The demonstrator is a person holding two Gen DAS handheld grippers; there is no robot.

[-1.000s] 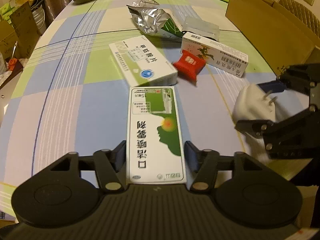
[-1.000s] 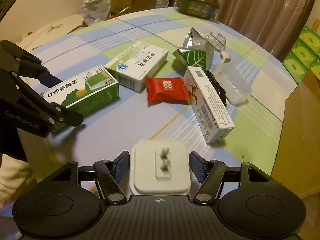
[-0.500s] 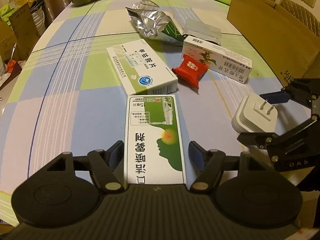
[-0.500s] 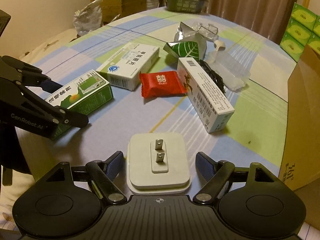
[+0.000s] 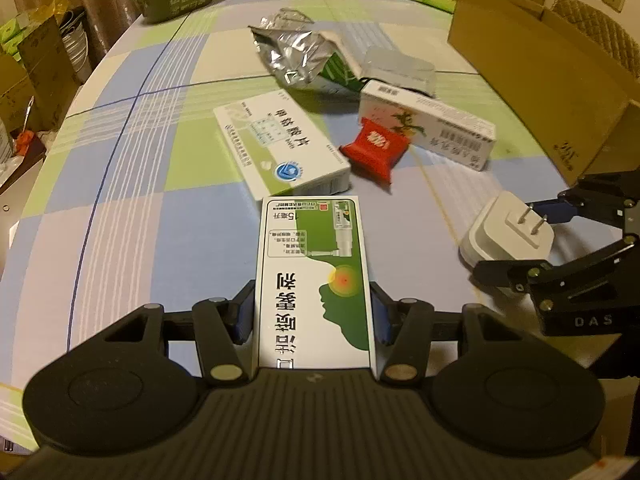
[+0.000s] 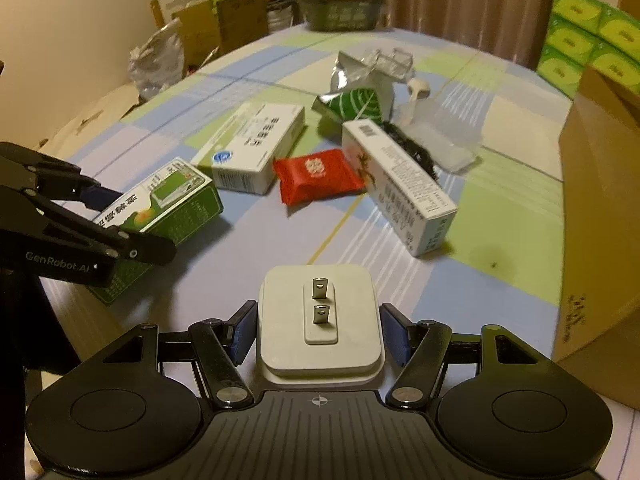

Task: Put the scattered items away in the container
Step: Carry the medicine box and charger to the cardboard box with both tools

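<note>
My left gripper [image 5: 312,312] is shut on a green and white medicine box [image 5: 314,276], held lengthwise between the pads. My right gripper [image 6: 319,330] is shut on a white plug adapter [image 6: 319,316], prongs up. Each gripper shows in the other's view: the right one [image 5: 568,236] with the adapter [image 5: 508,236], the left one [image 6: 92,216] with the green box [image 6: 160,208]. The brown cardboard box [image 5: 540,72] stands at the right table edge, also in the right wrist view [image 6: 600,208].
On the checked tablecloth lie a white and blue medicine box [image 5: 280,144], a red packet [image 5: 374,148], a long white box [image 5: 428,128], a foil bag [image 5: 296,56] and clear plastic packaging [image 6: 436,136]. Cartons and bags stand around the table.
Both grippers have closed from slightly open onto their items and lifted a little. The adapter has shifted in the left wrist view; the items on the table have not moved.
</note>
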